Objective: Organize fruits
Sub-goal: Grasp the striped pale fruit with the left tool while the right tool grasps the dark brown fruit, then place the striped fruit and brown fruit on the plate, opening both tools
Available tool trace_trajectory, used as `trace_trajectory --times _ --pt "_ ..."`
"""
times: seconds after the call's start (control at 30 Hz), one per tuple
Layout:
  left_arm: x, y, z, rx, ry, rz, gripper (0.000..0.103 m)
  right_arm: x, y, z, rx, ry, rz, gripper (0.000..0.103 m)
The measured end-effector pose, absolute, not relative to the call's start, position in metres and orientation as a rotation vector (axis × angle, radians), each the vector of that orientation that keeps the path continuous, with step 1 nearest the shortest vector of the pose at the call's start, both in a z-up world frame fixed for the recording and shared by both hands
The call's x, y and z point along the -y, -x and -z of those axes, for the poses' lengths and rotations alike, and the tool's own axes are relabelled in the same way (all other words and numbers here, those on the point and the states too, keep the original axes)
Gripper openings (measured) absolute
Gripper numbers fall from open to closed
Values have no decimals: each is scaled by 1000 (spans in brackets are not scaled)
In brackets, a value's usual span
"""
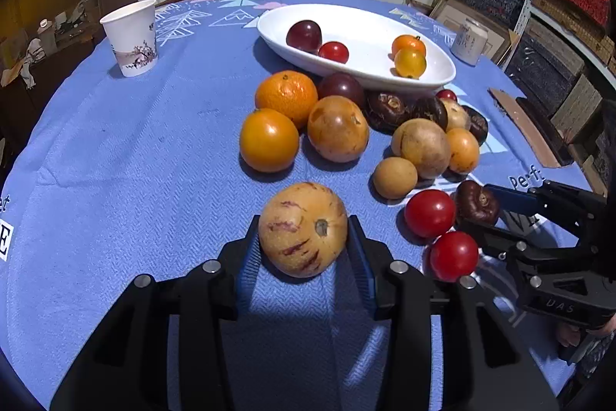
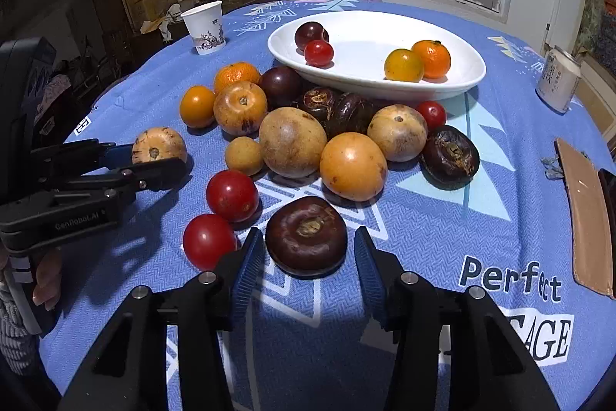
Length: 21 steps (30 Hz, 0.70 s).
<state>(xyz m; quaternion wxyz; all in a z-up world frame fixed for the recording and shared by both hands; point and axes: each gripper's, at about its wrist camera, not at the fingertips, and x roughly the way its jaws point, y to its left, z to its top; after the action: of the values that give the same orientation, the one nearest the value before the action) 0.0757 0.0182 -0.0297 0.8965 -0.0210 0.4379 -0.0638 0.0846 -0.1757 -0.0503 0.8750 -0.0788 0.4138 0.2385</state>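
Blue cloth covers the bench (image 1: 115, 149). Left gripper (image 1: 304, 249) fingers pinch a streaked pepino melon (image 1: 303, 228) near the front edge; right gripper (image 2: 308, 253) fingers, spread, flank a water chestnut (image 2: 306, 236). Both should close gently and lift straight toward the white dish (image 2: 454, 72).

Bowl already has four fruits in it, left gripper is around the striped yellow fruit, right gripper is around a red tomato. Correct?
One error: the right gripper brackets the dark brown fruit, not a tomato; the right wrist view shows it. The white bowl does hold four fruits, and the left gripper is around the striped yellow fruit.
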Motion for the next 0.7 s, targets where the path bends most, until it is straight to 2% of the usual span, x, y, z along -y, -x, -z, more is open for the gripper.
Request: trace_trajectory --times 0.23,0.43,0.7 --pt "-21 -75 29 -898 70 141 42 182 -84 46 -852 128 -499 43" --pt "-25 -71 9 -815 91 143 42 197 -85 33 -801 72 -486 43" --pt "-18 -139 -45 -786 88 131 42 223 -147 -40 -710 2 -392 43"
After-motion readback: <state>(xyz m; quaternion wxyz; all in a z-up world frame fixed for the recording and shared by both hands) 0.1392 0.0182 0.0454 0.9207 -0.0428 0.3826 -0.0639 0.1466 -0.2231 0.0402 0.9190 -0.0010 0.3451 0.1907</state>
